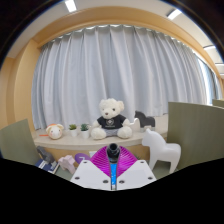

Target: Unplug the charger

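No text, label, brand, number or sign can be read anywhere in the gripper view. The teddy bear wears a dark shirt with a pale mark on the chest, but it is too small to make out as letters or a logo.

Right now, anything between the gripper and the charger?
Nothing visible does. A black thing, likely the charger, sits right at the fingertips of the gripper, with no gap to block. No socket shows. The teddy and the white horse stand beyond the fingers, out of the way.
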The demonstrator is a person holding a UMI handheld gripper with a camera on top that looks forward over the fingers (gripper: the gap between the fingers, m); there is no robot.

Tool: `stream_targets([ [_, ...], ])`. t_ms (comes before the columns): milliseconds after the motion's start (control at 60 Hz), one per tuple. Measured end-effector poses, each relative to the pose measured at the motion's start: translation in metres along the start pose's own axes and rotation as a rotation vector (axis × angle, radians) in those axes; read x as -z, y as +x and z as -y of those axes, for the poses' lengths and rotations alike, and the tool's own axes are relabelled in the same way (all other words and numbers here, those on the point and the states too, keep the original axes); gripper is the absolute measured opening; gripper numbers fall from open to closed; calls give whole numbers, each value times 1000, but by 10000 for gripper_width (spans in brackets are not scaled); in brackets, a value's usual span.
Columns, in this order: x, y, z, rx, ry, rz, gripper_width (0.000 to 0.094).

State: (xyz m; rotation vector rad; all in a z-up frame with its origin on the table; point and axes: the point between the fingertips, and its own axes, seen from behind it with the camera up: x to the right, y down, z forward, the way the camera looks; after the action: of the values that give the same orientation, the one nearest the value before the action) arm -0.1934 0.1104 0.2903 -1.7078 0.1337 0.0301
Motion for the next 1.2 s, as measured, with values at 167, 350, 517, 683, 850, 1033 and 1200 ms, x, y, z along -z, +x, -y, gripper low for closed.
stream_targets([
  [167, -21, 69, -81, 29, -164, -69, 46],
  [350, -35, 98, -220, 52, -409, -89, 46],
  [517, -35, 103, -284, 22, -513, -90, 78],
  [683, -30, 111, -305, 14, -537, -133, 133],
  [850, -21, 108, -297, -23, -559, -156, 593],
  [1033, 12, 83, -211, -41, -398, -185, 836],
  [1200, 87, 27, -137, -35, -286, -153, 853],
])
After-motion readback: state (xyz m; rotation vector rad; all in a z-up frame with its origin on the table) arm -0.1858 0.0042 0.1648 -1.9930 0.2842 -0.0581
